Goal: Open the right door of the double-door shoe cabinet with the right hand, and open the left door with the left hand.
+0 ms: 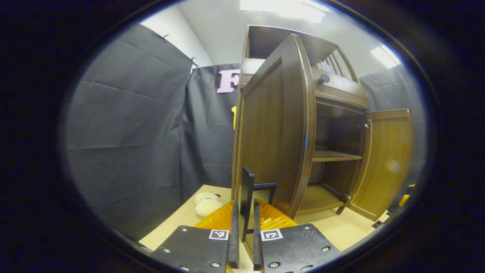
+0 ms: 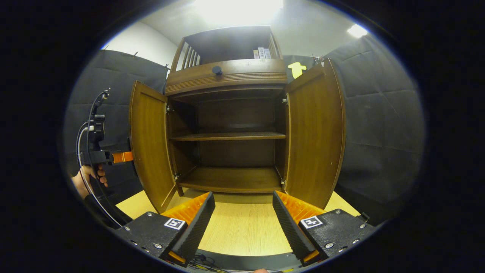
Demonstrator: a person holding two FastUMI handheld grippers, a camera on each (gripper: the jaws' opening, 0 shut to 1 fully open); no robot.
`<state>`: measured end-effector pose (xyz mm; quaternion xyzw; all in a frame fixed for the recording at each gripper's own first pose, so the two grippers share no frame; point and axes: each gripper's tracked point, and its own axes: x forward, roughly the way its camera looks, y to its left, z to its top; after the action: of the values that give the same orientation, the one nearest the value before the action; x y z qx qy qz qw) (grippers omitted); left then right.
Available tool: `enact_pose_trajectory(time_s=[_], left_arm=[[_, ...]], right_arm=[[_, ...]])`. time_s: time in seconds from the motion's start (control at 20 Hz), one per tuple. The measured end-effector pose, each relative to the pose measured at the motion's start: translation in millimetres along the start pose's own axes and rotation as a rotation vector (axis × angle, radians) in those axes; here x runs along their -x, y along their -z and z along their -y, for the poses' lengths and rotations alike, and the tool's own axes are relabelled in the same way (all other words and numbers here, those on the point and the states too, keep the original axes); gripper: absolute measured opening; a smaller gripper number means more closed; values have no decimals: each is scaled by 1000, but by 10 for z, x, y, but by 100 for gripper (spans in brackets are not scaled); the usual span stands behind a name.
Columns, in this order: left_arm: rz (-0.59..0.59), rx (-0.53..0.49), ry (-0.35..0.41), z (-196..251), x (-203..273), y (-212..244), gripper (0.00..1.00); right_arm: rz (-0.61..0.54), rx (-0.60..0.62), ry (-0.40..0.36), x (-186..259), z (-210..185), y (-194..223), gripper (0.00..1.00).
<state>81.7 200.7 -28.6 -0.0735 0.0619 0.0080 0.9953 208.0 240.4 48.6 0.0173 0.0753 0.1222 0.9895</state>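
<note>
The brown shoe cabinet stands on a light wood table with both doors swung wide. In the left gripper view the left door is edge-on right in front, and my left gripper is shut on its dark handle. The right door hangs open beyond. In the right gripper view the left door and right door frame bare shelves. My right gripper is open over the table, short of the cabinet, holding nothing. The left gripper sits behind the left door, held by a hand.
Two pale round objects lie on the table left of the cabinet. A drawer with a dark knob sits above the doors, with an open top shelf over it. Black cloth walls close in on both sides. A cable trails from the left gripper.
</note>
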Motion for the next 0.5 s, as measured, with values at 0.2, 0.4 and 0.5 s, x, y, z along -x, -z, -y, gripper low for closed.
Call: enact_pose_trajectory(time_s=[0.2, 0.4, 0.5], left_arm=[[5, 3, -27, -184, 109, 23, 11], [9, -4, -71, -322, 227, 30, 11], [19, -5, -100, -381, 293, 16, 12]], right_arm=[[6, -2, 3, 27, -36, 1, 94], [8, 8, 4, 41, 2, -11, 94], [5, 2, 6, 43, 55, -11, 94]])
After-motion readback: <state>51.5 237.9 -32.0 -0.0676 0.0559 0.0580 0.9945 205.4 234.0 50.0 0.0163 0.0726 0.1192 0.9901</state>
